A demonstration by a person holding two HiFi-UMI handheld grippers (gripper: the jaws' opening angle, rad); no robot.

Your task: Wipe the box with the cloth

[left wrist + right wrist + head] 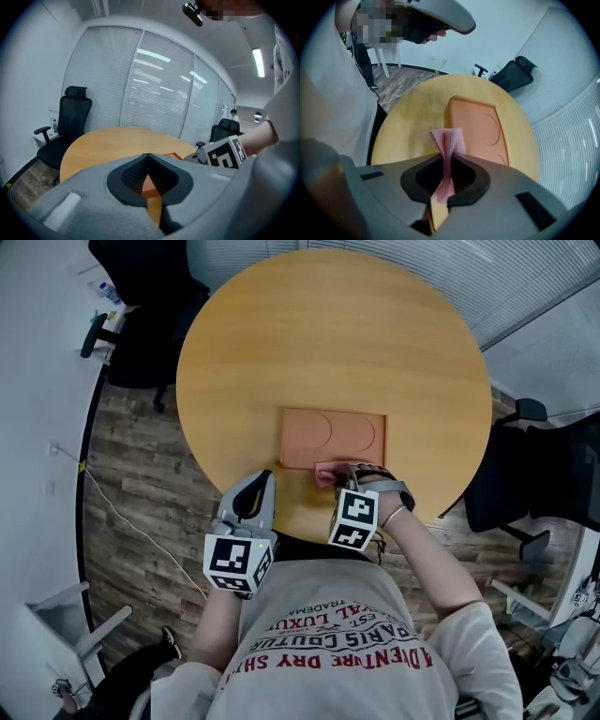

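Note:
A flat orange box (pixel 333 438) with curved lines on its lid lies on the round wooden table (pixel 281 343). My right gripper (pixel 342 476) is shut on a pink cloth (pixel 326 472), which sits at the box's near edge. In the right gripper view the pink cloth (pixel 447 150) stands pinched between the jaws, with the box (pixel 476 126) just beyond it. My left gripper (pixel 265 478) is shut with nothing in it, over the table's near edge, left of the box. In the left gripper view the box (pixel 177 156) shows past the closed jaws.
Black office chairs stand at the back left (pixel 141 324) and at the right (pixel 534 474) of the table. Window blinds (pixel 154 89) line the far wall. A white cable (pixel 112 507) runs over the wooden floor on the left.

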